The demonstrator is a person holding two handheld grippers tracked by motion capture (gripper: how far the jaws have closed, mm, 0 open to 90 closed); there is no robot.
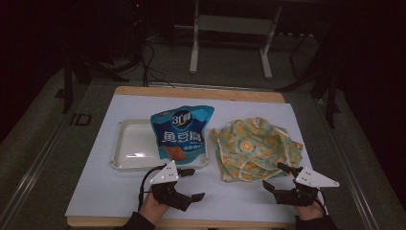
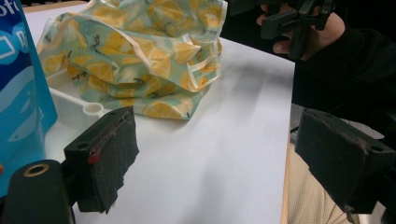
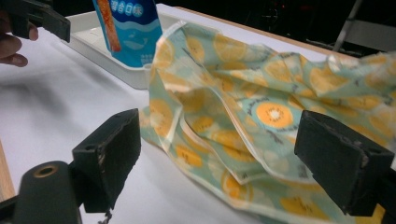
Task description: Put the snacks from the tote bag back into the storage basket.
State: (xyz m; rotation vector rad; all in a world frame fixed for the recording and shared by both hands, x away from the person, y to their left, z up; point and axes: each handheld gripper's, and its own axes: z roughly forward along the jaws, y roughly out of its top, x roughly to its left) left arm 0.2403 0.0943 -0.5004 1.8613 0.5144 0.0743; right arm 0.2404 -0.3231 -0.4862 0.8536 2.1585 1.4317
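A crumpled bag printed with yellow lemons (image 1: 256, 148) lies on the white sheet, right of centre. A blue snack bag (image 1: 183, 132) leans over the right end of a white tray (image 1: 128, 151). My left gripper (image 1: 195, 183) is open near the table's front edge, just below the tray's right corner, with nothing between its jaws. In the left gripper view the open left gripper (image 2: 226, 158) faces bare sheet, with the lemon bag (image 2: 140, 51) beyond. My right gripper (image 1: 273, 175) is open at the lemon bag's near right edge. In the right gripper view that gripper (image 3: 219, 156) frames the lemon bag (image 3: 261, 107) without pressing it.
The white sheet (image 1: 110, 191) covers a wooden tabletop (image 1: 191, 91). The tray's left part holds nothing. Beyond the table stand a metal frame (image 1: 230, 24) and cables on a dark floor. The person's other hand (image 2: 322, 28) is at the upper right of the left gripper view.
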